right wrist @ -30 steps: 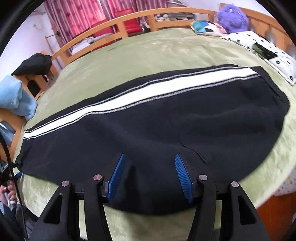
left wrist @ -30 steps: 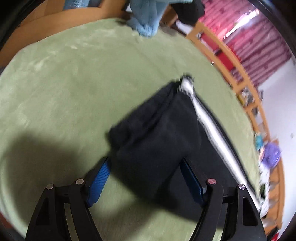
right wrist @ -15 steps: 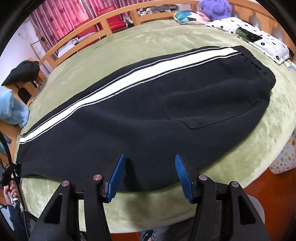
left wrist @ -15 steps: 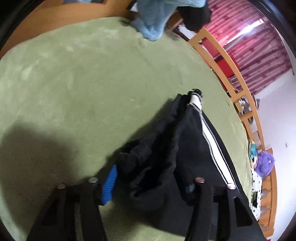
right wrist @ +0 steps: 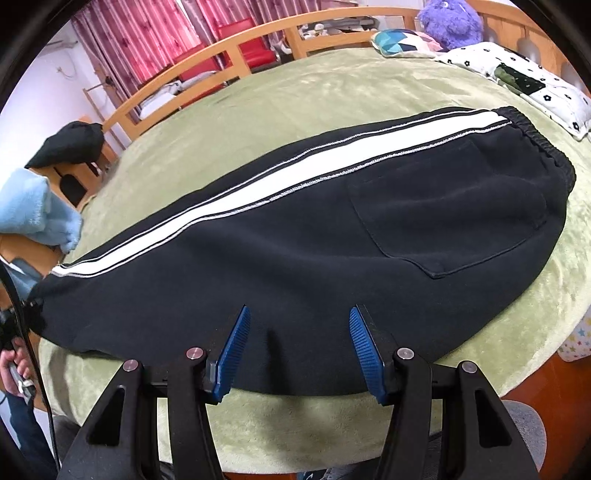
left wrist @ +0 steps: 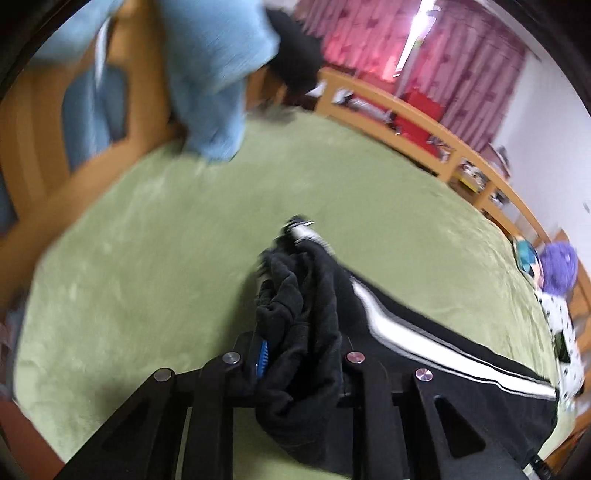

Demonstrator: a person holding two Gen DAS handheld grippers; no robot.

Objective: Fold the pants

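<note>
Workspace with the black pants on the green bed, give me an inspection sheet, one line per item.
Surface: green blanket over a wooden-railed bed.
Job's things: black pants, white side stripe, laid lengthwise; waistband at far right, cuff end bunched.
Clutter: blue towel, black garment, purple plush, patterned pillows.
Grippers: left claw has just been closing, clamped on the cuff end; right claw open over the pants' near edge.
Cables: black cable at left edge.
Surroundings: red curtains, white wall.

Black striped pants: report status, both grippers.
Left gripper closing, fingers bunched on cuff end of black white-striped pants. Right gripper open above near edge. Green blanket ahead unobstructed.
</note>
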